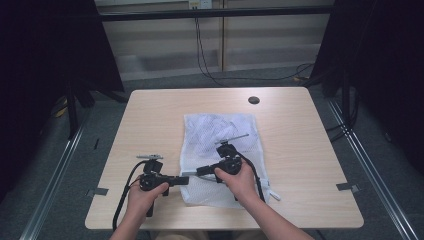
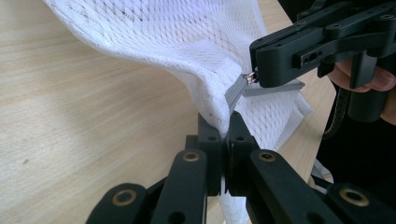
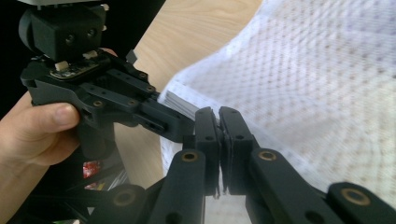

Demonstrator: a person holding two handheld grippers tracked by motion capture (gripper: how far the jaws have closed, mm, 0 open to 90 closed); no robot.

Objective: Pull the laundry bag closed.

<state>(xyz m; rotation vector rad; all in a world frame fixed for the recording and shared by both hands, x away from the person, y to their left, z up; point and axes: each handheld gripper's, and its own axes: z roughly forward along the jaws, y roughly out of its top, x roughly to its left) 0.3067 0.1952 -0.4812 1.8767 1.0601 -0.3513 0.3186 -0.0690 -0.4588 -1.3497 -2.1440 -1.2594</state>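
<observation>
Left gripper [image 2: 227, 140]: jaws pinch the white mesh bag [image 1: 220, 131] edge, beside its grey zipper [image 2: 236, 91]. Right gripper [image 3: 219, 135]: jaws pressed together, apparently on the zipper pull. Step: unzipping, probably. Next: steady opposed pulls, above the surface [image 1: 150, 115].

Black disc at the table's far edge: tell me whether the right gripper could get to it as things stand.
Probably not at once. The right gripper is shut on the mesh bag near the table's front, and the black disc lies beyond the bag; nothing else blocks it.

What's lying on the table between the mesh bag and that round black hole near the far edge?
Nothing: in the high view bare tabletop separates the white mesh bag from the round black hole.
</observation>
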